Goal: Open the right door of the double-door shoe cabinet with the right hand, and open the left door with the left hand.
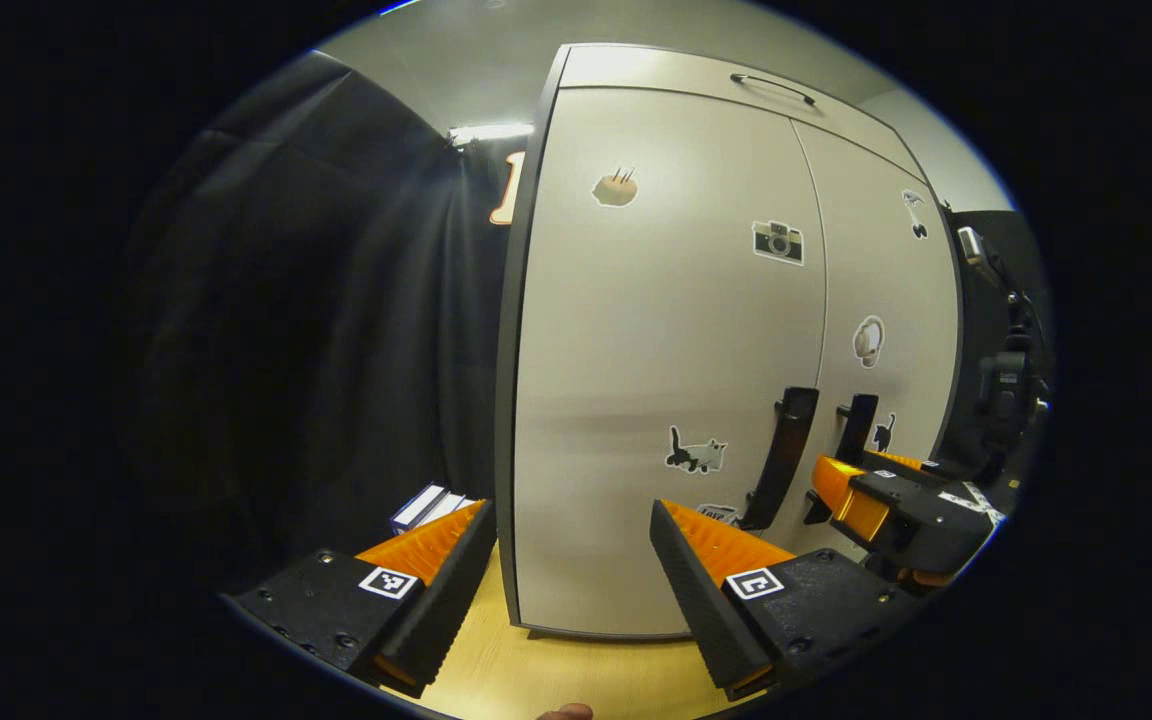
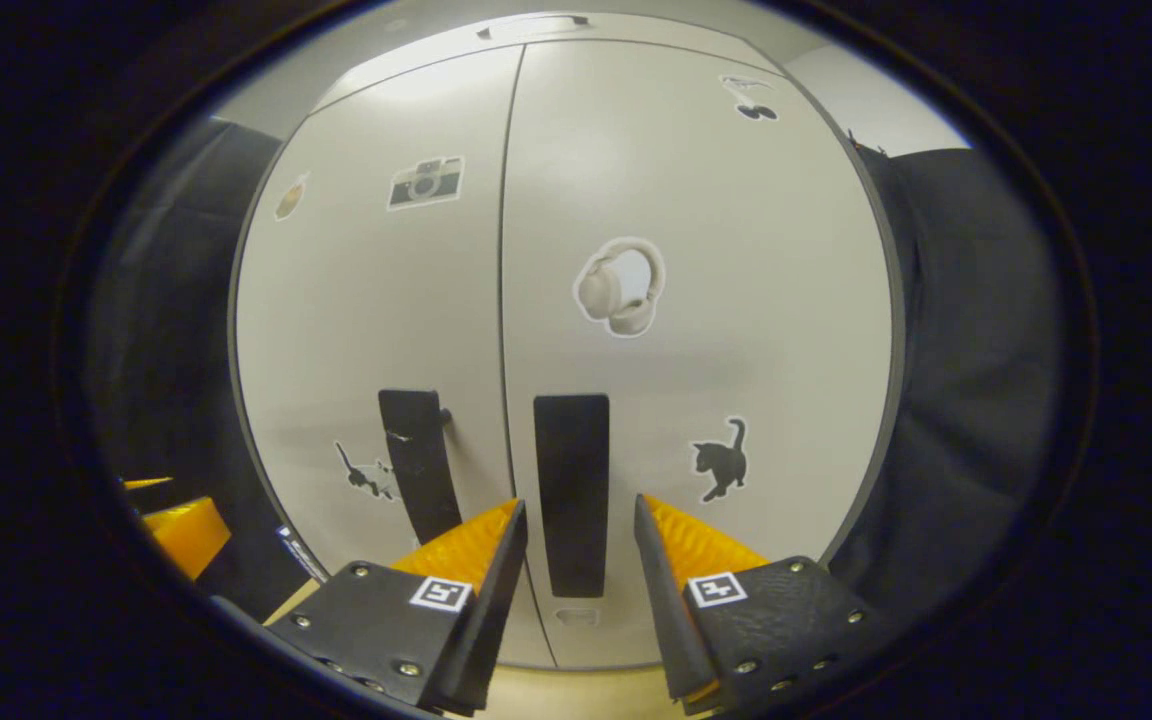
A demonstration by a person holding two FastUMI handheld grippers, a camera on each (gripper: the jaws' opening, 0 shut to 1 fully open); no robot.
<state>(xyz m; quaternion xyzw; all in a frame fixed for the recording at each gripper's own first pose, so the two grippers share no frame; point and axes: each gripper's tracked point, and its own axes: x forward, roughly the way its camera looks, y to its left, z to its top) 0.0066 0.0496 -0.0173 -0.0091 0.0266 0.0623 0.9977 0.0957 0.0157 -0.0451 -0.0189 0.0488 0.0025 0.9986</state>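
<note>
Your right tool (image 2: 576, 530) is spread wide at the bottom centre of the right gripper view, its fingers flanking the lower part of the right door's handle (image 2: 572, 490) without touching it (nothing is pinched). The left door's handle (image 2: 419, 462) stands just to the left. In the left gripper view, your left tool (image 1: 571, 530) is also spread and holds nothing, aimed at the lower left part of the left door (image 1: 656, 350). Both doors of the shoe cabinet (image 1: 716, 75) are closed.
</note>
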